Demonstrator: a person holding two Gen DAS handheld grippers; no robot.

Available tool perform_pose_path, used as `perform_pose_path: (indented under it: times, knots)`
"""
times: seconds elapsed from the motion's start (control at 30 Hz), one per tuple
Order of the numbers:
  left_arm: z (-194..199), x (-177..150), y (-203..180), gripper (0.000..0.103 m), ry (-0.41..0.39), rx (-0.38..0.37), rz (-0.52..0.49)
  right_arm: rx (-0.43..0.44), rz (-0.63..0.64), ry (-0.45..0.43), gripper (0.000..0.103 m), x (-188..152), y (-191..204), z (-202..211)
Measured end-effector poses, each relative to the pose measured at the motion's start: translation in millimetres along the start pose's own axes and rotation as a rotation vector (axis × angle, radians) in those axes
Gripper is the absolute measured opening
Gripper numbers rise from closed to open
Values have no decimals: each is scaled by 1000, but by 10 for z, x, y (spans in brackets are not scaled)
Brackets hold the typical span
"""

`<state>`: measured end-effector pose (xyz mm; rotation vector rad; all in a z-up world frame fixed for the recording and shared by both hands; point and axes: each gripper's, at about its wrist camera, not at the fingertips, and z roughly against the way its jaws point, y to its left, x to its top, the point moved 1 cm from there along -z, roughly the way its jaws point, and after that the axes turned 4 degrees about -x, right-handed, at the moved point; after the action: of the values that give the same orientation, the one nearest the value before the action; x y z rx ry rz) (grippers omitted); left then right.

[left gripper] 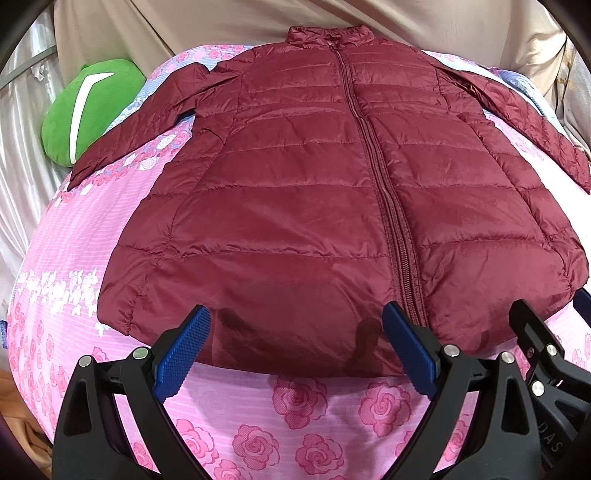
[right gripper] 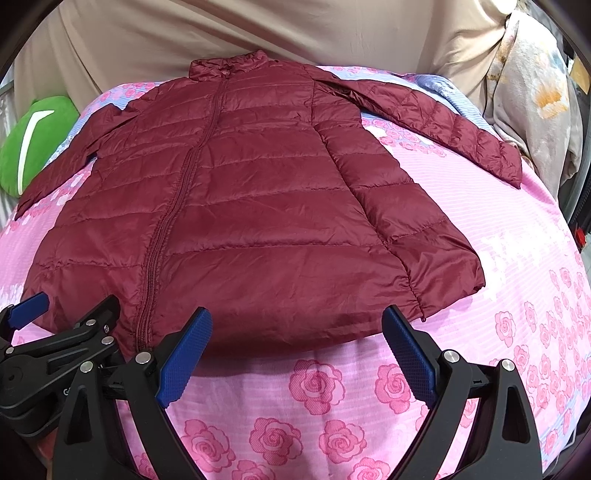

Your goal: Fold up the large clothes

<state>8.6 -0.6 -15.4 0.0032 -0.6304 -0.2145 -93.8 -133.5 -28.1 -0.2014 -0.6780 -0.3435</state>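
Note:
A dark red quilted puffer jacket (left gripper: 314, 192) lies flat and zipped on the bed, collar far, hem near, both sleeves spread out to the sides. It also shows in the right wrist view (right gripper: 240, 206). My left gripper (left gripper: 297, 332) is open and empty, just above the hem left of the zip. My right gripper (right gripper: 297, 332) is open and empty, just above the hem right of the zip. The right gripper's body (left gripper: 546, 354) shows at the right edge of the left view; the left gripper's body (right gripper: 55, 350) shows at the left of the right view.
The pink rose-print bedsheet (left gripper: 295, 413) covers the bed (right gripper: 517, 295). A green plush pillow (left gripper: 92, 110) lies at the far left, also in the right wrist view (right gripper: 33, 144). Beige fabric (left gripper: 221, 33) hangs behind the bed. A patterned cloth (right gripper: 535, 96) lies at the far right.

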Motion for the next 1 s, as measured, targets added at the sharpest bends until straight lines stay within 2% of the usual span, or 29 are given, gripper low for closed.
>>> perform_pose_path:
  times: [1.0]
  knots:
    - [-35, 25, 4, 92, 0, 6, -6, 1, -4, 8, 92, 24, 0, -48]
